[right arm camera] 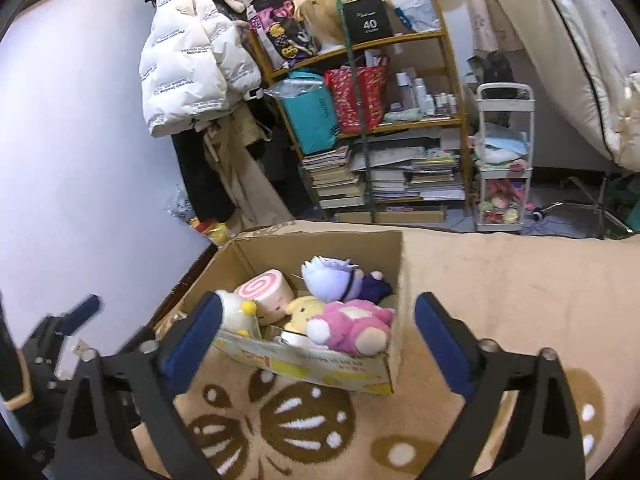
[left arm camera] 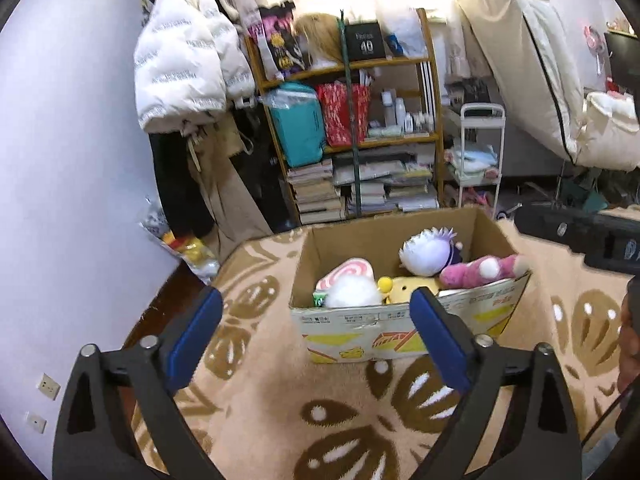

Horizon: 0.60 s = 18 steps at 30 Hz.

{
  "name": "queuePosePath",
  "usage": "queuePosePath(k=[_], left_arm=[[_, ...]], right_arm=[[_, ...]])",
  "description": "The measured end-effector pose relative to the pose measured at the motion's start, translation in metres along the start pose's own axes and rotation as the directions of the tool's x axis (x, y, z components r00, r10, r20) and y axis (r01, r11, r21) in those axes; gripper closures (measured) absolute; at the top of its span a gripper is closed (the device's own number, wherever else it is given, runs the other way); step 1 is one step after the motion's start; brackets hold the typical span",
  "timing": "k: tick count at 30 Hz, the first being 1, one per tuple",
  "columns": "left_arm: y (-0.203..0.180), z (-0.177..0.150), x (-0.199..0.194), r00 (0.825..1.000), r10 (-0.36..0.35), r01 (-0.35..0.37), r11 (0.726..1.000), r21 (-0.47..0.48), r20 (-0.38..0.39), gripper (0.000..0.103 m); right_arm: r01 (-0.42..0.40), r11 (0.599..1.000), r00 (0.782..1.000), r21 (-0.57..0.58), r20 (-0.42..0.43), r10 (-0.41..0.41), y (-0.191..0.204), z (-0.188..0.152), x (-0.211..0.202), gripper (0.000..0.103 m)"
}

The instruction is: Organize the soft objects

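An open cardboard box (left arm camera: 472,300) (right arm camera: 320,364) stands on the beige carpet. Inside lie several plush toys: a pink plush (left arm camera: 480,271) (right arm camera: 352,326), a white-and-purple haired doll (left arm camera: 428,254) (right arm camera: 332,278), a yellow plush (left arm camera: 404,288) (right arm camera: 302,308), a pink swirl roll cushion (left arm camera: 352,270) (right arm camera: 266,294) and a white fluffy toy (left arm camera: 352,294) (right arm camera: 234,312). My left gripper (left arm camera: 316,334) is open and empty, just in front of the box. My right gripper (right arm camera: 316,336) is open and empty, hovering at the box's near edge.
A wooden shelf (left arm camera: 428,60) (right arm camera: 448,34) crammed with books and bags stands behind. A white jacket (left arm camera: 180,72) (right arm camera: 192,68) hangs on the left. A white trolley (right arm camera: 504,160) and a leaning mattress (left arm camera: 540,60) are to the right. The left gripper shows in the right wrist view (right arm camera: 60,344).
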<state>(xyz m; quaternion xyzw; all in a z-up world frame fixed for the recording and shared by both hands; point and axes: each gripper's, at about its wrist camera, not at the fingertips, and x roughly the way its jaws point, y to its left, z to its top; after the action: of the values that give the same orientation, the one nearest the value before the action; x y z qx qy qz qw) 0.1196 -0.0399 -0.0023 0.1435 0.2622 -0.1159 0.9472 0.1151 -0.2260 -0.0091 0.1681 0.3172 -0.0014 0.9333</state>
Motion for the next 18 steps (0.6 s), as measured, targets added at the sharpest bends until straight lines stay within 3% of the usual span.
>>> queuePosePath(k=[7,18], left_arm=[[0.01,0.005,-0.05,0.994,0.042,-0.036,0.998,-0.059,0.097,0.003],[0.029,0.002,-0.088,0.991,0.062,-0.051,0.994,-0.092,0.117,0.002]], right_arm=[[0.048,0.995,0.997,-0.083,0.06,-0.043,0.016,-0.006,-0.042,0.0],[0.07,0.989,0.981,-0.134,0.189,-0.043,0.028,-0.011,-0.107,0.0]])
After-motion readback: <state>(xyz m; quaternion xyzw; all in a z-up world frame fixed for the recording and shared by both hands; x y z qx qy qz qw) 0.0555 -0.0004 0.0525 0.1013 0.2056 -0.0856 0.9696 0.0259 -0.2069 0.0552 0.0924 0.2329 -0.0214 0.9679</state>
